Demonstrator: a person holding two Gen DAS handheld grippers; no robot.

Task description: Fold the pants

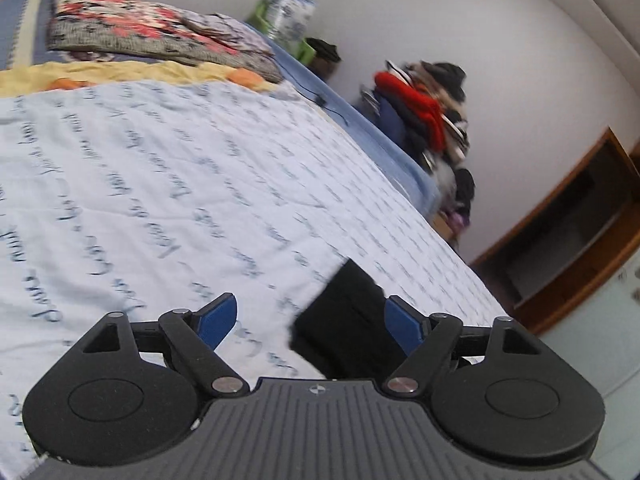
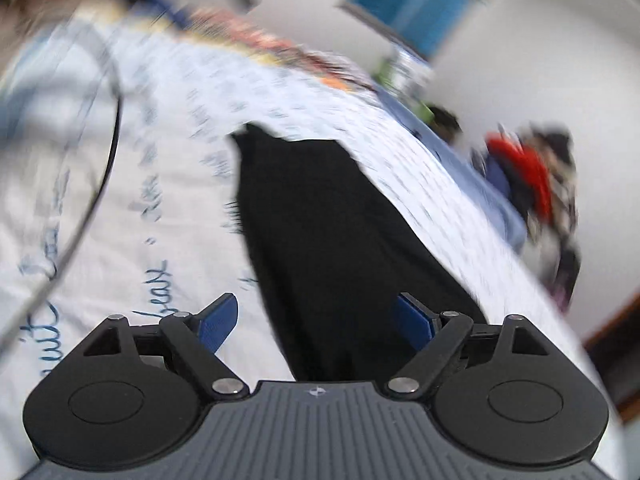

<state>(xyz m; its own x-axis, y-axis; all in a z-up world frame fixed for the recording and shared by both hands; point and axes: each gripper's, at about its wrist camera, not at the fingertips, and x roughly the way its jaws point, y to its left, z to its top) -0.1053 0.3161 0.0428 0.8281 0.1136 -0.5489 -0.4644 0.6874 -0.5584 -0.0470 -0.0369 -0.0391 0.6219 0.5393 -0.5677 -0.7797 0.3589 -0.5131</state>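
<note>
The black pants [image 2: 320, 232] lie stretched out on the white bedsheet with blue writing [image 2: 168, 184]. In the right wrist view they run from between my fingers away toward the far side of the bed; this view is blurred. My right gripper [image 2: 316, 320] is open, its blue fingertips [image 2: 218, 326] spread either side of the cloth. In the left wrist view one end of the pants [image 1: 344, 320] lies next to the right blue fingertip. My left gripper [image 1: 310, 320] is open and holds nothing.
A patterned folded blanket [image 1: 152, 36] and a yellow cloth [image 1: 120, 72] lie at the far end of the bed. A pile of clothes [image 1: 432, 120] stands by the wall past the bed's right edge. A wooden shelf unit [image 1: 568, 232] is at the right. A black cable [image 2: 108, 176] crosses the sheet.
</note>
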